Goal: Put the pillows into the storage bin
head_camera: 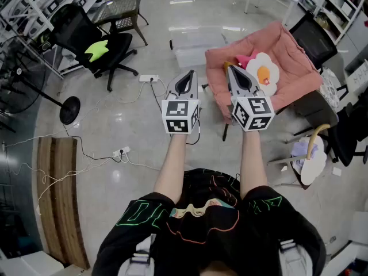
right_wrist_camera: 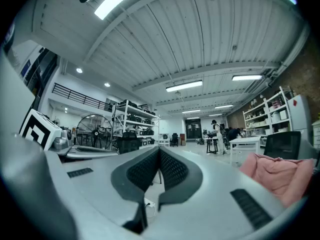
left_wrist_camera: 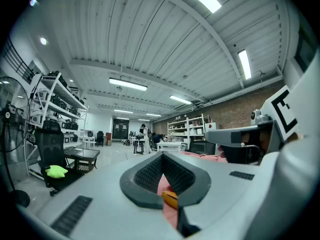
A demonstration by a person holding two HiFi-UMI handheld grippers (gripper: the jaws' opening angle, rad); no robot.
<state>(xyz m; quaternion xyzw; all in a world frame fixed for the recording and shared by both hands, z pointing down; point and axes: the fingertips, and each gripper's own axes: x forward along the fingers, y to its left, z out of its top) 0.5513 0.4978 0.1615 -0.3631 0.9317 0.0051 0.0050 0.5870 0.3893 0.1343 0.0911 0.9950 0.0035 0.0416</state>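
Pillows (head_camera: 265,73), one plush fried-egg shape, lie on seemingly soft pink fabric (head_camera: 294,62); left hand-held gripper (head_camera: 188,73), right hand-held gripper (head_camera: 230,69) closed, empty.

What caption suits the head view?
Left gripper and right gripper, both shut, face a pink seat holding a fried-egg pillow.

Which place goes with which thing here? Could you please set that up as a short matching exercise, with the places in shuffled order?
Things:
1. fried-egg pillow
2. green pillow
3. clear storage bin

Places:
A. on the floor, between the chair and the couch
B. on the pink couch
C. on the seat of the black office chair

Pairs: 1-B, 2-C, 3-A.
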